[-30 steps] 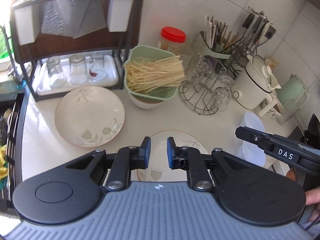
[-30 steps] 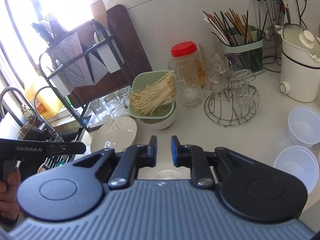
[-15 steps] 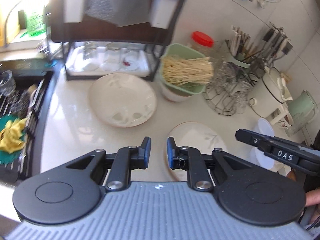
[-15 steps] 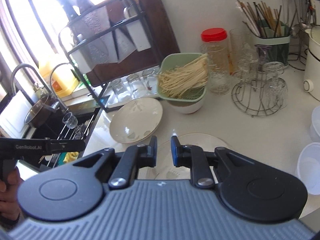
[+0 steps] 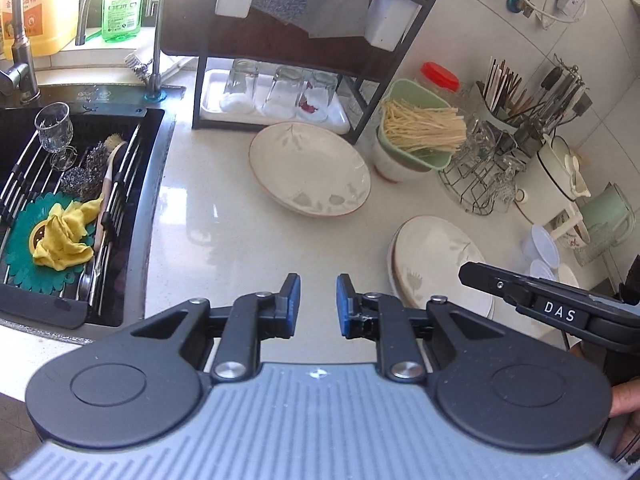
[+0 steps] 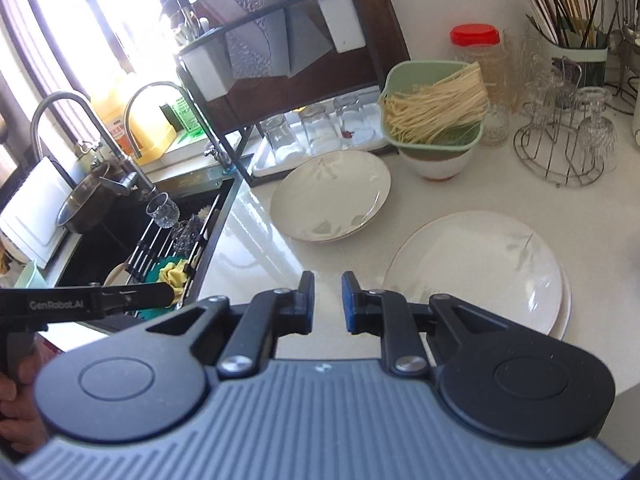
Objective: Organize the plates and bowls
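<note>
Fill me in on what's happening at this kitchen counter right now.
A person holds a two-finger gripper in each hand above the counter, and neither grips anything. The left gripper hangs over bare counter, its jaws opening with nothing between them. The right gripper is shut and empty. The dishes are untouched: a deep plate sits by the dish rack, and a stack of flat plates lies nearer, to the right of both grippers.
</note>
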A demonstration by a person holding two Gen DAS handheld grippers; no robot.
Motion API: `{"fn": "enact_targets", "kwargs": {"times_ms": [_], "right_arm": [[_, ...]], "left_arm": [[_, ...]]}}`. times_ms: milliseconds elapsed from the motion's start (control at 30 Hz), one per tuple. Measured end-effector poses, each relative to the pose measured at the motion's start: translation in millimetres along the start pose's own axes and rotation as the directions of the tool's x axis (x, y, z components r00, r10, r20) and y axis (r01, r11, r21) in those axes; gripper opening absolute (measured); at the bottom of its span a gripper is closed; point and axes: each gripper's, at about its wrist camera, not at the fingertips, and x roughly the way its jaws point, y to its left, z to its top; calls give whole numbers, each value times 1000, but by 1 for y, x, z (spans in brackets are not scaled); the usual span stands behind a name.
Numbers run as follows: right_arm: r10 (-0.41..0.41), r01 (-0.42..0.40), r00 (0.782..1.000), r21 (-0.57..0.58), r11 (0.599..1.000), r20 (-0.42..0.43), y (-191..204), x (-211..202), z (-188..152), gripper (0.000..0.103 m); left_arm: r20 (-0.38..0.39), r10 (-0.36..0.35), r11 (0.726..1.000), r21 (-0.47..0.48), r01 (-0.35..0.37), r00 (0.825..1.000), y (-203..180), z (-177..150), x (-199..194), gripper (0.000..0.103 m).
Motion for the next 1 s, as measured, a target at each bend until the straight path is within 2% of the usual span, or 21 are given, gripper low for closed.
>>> {"fn": "enact_targets", "kwargs": {"times_ms": [200,367,467,500,533,567,633,700,900,1000], "right_arm": [[-47,48,999,51,998,-25,17,7,-13,19],[-84,87,996,71,994,-33,14,9,-15,19],[-94,97,994,83,992,-49,8,16,-7,19],[-91,95,994,86,992,-52,5,18,-4,19],[-93,97,994,92,991,-56,1,20,1,21],[-94,100,994,99,990,-62,-4,23,6,24],[-91,97,994,112,989,-62,-14,29,16,49],[-96,101,994,109,989,-51,-22,38,25,57],[-73,79,996,110,991,-58,-45,72,53,57],[-58,66,996,117,991,-70,-57,93,66,56]], "left_arm": [[-31,-5,1000,-18,4,999,29,-7,9,23],[-71,-7,1000,-18,6,997,39,-6,26,25],[-83,1,999,-33,-4,997,44,0,39,37],[-79,12,999,-46,-16,997,47,2,43,52],[-76,27,998,-58,-31,997,49,5,47,59],[-70,36,997,-66,-41,997,51,9,49,59],[-58,45,995,-87,-50,997,55,18,57,59],[-57,56,993,-103,-62,997,58,27,65,59],[-43,66,985,-155,-72,997,65,56,97,60],[-35,25,983,-180,-31,999,69,73,119,60]]}}
